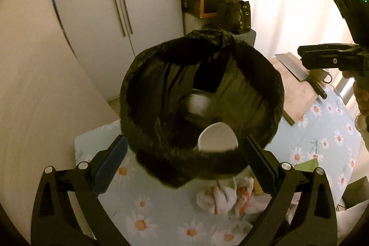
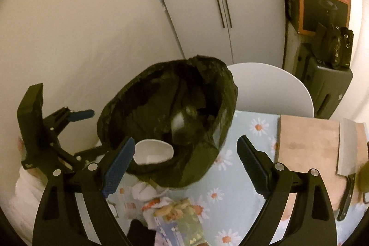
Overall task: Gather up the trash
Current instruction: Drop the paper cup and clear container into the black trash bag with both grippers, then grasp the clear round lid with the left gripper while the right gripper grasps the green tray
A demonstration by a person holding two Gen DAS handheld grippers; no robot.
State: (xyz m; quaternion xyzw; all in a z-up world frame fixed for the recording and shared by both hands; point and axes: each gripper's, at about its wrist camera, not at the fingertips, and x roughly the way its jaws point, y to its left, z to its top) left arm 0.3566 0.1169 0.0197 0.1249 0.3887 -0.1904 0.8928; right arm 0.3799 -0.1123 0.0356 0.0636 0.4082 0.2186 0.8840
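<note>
Both grippers hang over the black-lined trash bin [image 1: 203,93] on the floral counter [image 1: 161,209]. The left gripper [image 1: 184,163] stands wide apart and holds nothing; the right gripper [image 2: 184,163] is likewise spread and empty. A white paper cup [image 1: 218,137] sits just inside the bin's near rim, mouth up. The remaining trash, crumpled white tissues [image 1: 226,197], lies on the counter below the bin's near edge, directly beneath the left gripper, which looks the nearer one to take it.
</note>
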